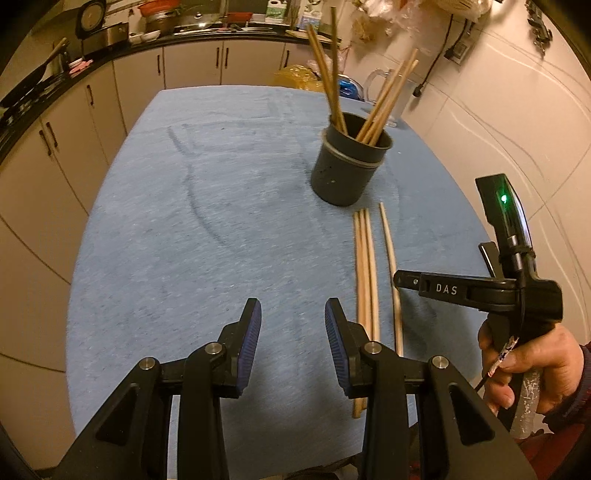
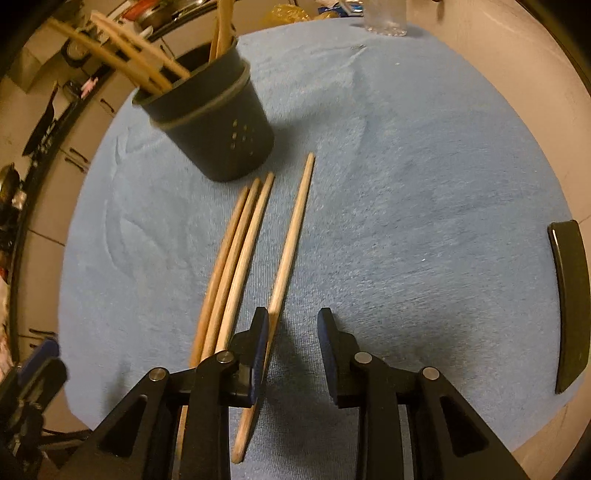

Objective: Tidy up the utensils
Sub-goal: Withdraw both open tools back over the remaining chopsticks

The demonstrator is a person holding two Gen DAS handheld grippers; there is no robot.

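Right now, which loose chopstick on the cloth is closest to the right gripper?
The single chopstick lying apart, right of the bundle of three; it runs beside the right gripper.

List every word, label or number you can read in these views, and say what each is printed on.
"DAS": white letters on the black arm of the right hand-held gripper, seen from the left wrist.
Labels on the bottles on the far kitchen counter: too small and blurred to read.
Nothing else is legible.

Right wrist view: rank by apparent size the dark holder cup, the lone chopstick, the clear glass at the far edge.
1. Lone chopstick: longest span, though it runs toward the camera, which inflates it.
2. Dark holder cup: bulkier, so first place is unsure.
3. Clear glass: smallest, but farthest away and cropped.
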